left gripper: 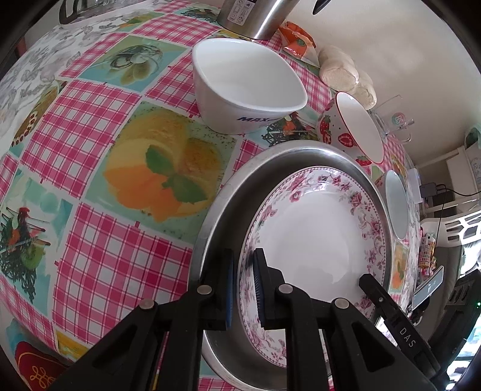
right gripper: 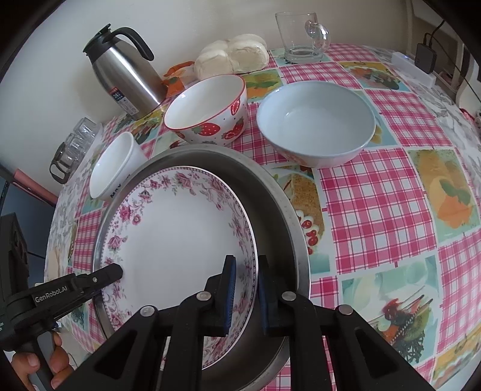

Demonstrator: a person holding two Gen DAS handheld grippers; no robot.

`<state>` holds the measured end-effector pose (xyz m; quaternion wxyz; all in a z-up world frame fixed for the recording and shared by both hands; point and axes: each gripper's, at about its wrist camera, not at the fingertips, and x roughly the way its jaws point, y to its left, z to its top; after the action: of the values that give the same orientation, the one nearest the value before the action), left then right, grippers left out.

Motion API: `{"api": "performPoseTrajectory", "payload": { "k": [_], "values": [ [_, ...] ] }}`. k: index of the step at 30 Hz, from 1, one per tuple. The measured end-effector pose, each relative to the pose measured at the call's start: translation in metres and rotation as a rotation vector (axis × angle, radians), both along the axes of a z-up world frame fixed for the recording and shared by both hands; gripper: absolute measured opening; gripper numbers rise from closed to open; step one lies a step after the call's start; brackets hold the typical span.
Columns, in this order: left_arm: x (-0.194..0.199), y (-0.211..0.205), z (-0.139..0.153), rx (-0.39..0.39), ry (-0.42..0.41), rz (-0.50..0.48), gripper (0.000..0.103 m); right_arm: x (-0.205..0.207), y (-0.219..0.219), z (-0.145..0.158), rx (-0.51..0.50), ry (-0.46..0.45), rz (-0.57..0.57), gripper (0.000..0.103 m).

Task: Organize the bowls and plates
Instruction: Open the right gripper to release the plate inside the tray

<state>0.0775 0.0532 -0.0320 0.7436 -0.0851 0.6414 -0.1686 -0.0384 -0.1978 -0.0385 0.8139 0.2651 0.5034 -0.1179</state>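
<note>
A floral-rimmed white plate lies inside a round metal tray. My left gripper straddles the plate's left rim, its jaws close around it. My right gripper straddles the plate's right rim the same way. Each gripper shows in the other's view, the right one and the left one. A white bowl, a strawberry bowl and a pale blue bowl stand behind the tray.
A steel thermos jug, bagged buns and a glass mug stand by the wall. A glass jar stands at the table's left. A power strip lies at the far right.
</note>
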Motion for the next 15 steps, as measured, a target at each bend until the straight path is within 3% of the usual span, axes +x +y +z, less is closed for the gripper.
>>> {"api": "performPoseTrajectory", "payload": {
  "k": [6,15],
  "values": [
    [-0.006,-0.025,-0.003,0.036,-0.006,-0.02,0.015,-0.002,-0.002,0.002,0.002,0.003,-0.01,0.017],
    [-0.014,-0.038,0.029,0.054,-0.161,-0.049,0.021,-0.008,-0.002,0.027,-0.054,-0.071,-0.024,0.019]
  ]
}}
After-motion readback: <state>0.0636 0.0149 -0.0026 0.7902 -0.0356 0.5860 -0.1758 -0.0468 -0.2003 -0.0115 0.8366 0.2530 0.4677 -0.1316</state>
